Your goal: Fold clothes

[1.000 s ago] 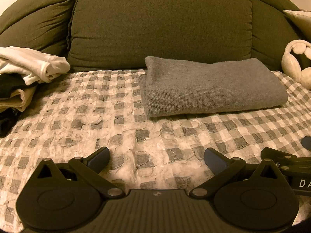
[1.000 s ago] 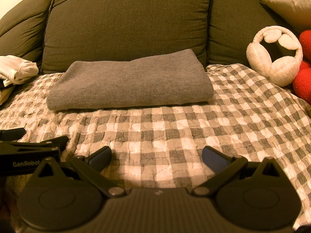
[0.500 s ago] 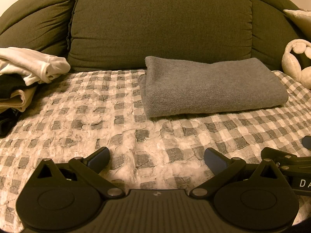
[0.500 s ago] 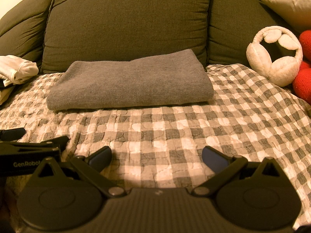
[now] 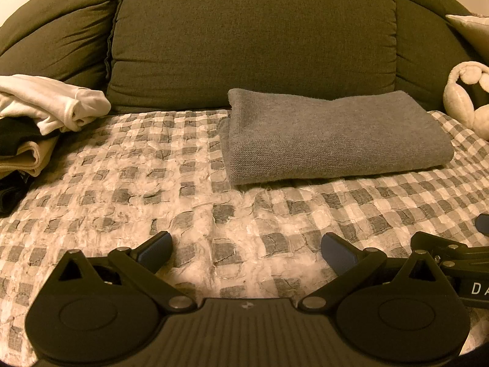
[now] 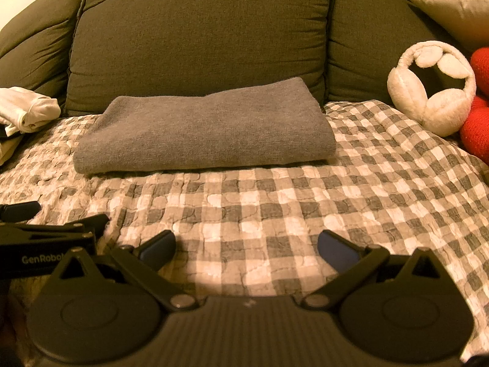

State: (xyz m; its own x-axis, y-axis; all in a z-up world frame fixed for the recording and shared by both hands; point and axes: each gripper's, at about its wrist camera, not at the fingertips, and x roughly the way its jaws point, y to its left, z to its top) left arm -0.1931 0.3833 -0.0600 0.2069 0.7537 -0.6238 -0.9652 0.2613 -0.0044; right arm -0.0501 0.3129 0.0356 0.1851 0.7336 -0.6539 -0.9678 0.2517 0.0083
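Two grippers, left (image 5: 246,246) and right (image 6: 246,246), I hold spread wide and empty. Beyond them, centred on the checked quilt (image 6: 275,208), lies the folded grey knit (image 6: 204,131): soft, limp, best pinched at its corners.

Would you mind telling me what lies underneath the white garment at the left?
The white garment tops a pile: a black layer, then a folded beige piece. Darker cloth below runs out of frame, so the bottom is hidden.
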